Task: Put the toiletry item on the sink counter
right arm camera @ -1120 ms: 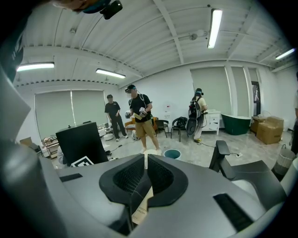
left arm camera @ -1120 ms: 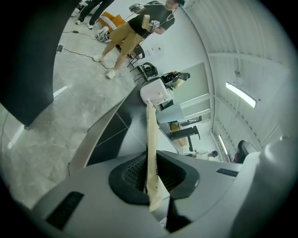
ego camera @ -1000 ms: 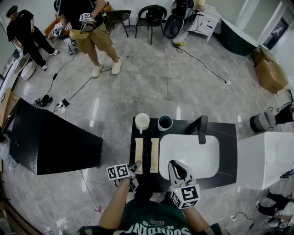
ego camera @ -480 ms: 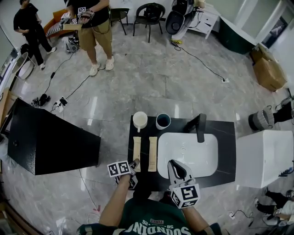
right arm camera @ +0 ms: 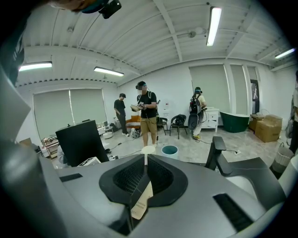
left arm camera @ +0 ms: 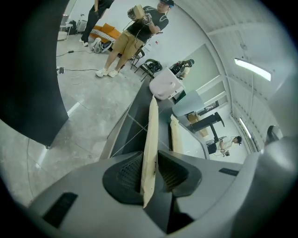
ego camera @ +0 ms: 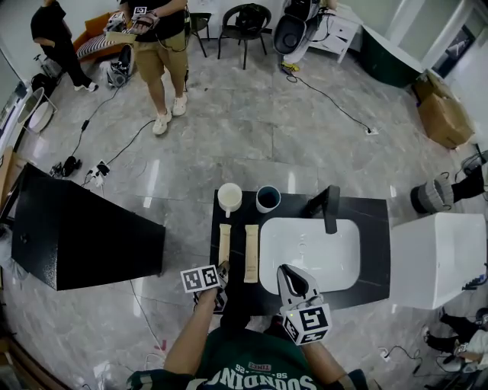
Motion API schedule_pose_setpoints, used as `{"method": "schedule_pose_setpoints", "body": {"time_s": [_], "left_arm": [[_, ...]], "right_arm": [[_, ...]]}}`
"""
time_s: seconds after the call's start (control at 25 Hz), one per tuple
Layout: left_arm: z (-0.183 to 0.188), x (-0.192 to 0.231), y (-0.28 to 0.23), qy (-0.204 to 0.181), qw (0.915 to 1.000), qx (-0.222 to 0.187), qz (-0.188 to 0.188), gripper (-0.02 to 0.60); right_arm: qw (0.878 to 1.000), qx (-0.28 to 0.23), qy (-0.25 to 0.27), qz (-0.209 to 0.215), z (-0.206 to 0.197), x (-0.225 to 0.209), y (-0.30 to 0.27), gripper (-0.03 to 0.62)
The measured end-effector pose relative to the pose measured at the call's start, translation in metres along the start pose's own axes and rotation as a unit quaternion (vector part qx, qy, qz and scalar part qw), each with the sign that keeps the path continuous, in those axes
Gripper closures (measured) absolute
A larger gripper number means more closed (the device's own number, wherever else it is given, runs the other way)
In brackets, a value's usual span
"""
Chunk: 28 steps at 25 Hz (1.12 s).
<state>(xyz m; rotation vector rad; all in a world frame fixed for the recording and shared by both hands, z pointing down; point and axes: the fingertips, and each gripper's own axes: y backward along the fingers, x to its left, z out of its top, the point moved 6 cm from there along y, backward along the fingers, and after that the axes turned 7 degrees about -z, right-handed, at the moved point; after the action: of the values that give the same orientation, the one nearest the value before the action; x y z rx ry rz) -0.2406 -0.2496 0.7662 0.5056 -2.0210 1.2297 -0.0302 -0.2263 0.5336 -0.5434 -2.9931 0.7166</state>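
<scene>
One beige toiletry packet [ego camera: 224, 242] is down on the black sink counter [ego camera: 374, 228], lying lengthwise along the left strip, and its near end sits right in the mouth of the left gripper [ego camera: 223, 270]. Those jaws have just been opening: in the left gripper view the packet stands on edge between the two ribbed pads, with a sliver of daylight on one side, so they are parted and not pressing it. Just beside it, closer to the basin, lies a second packet [ego camera: 252, 254], parallel and apart from the first. Beyond the far ends of both stand a white cup [ego camera: 229, 198] and a dark blue cup [ego camera: 268, 198], side by side at the back edge. The white basin [ego camera: 309, 255] fills the middle of the counter, and the black faucet [ego camera: 329, 209] rises behind it. Over the basin's near rim hangs the right gripper [ego camera: 288, 273], jaws drawn together on a thin printed beige strip [right arm camera: 141, 201] whose lettered end pokes back toward the camera; it looks like another such packet, though seen edge-on I can't be sure. Left of the counter sits a big black cabinet [ego camera: 84, 236], right of it a white unit [ego camera: 438, 259]. Far across the marble floor, a person in khaki shorts [ego camera: 160, 38] stands near a black chair [ego camera: 245, 23].
</scene>
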Motion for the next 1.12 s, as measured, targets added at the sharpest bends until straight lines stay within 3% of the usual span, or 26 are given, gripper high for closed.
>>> {"method": "schedule_pose_setpoints", "body": {"time_s": [0.2,0.52,0.96,1.12], "left_arm": [[0.002,-0.005,0.002,-0.027,0.9996,-0.002,0.010,0.456],[0.007,-0.008,0.011,-0.036,0.9993,-0.007,0.010,0.451],[-0.003,0.002,0.023,-0.025,0.9995,-0.010,0.018,0.453],[-0.002,0.005,0.018,-0.009,0.9997,-0.015,0.016,0.500]], "right_arm": [[1.000,-0.001,0.002,0.000,0.000,0.002,0.003,0.545],[1.000,-0.005,0.007,0.001,0.001,0.006,0.009,0.545],[1.000,-0.014,0.009,0.005,0.005,0.009,0.019,0.545],[1.000,-0.012,0.012,0.007,0.003,0.008,0.020,0.545]]}}
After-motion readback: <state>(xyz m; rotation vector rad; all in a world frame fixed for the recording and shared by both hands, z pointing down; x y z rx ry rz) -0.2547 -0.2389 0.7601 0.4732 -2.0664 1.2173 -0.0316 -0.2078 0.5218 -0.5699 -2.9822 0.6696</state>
